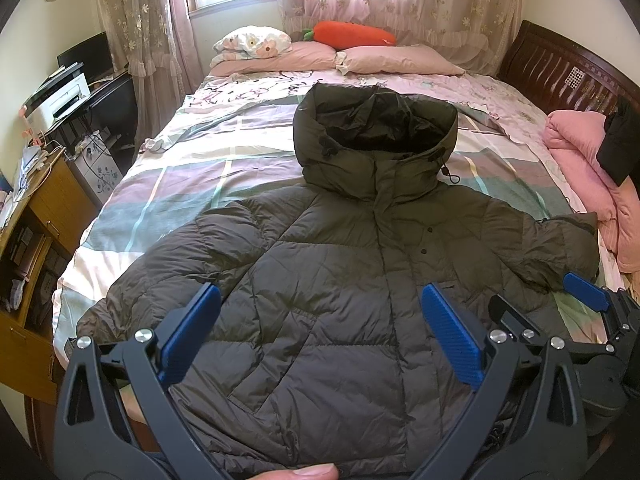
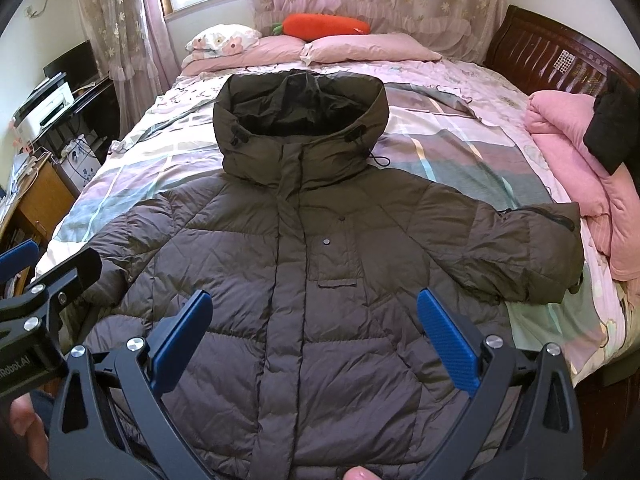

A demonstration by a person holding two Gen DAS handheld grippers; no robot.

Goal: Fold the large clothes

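A large dark olive hooded puffer jacket (image 1: 340, 280) lies flat, front up, on the bed, hood (image 1: 372, 136) towards the pillows and both sleeves spread out. It also fills the right wrist view (image 2: 320, 288). My left gripper (image 1: 320, 332) is open and empty, held above the jacket's lower front. My right gripper (image 2: 314, 332) is open and empty, above the lower front a little to the right. The right gripper's blue pad also shows at the right edge of the left wrist view (image 1: 586, 292). The jacket's hem is hidden below the frames.
The bed (image 1: 200, 168) has a pastel patchwork sheet, pink pillows (image 1: 400, 60) and an orange carrot plush (image 1: 352, 36) at its head. A folded pink blanket (image 1: 580, 168) lies on the right by the dark wooden board (image 1: 560, 68). A desk with a printer (image 1: 60, 100) and a wooden cabinet (image 1: 36, 216) stand left.
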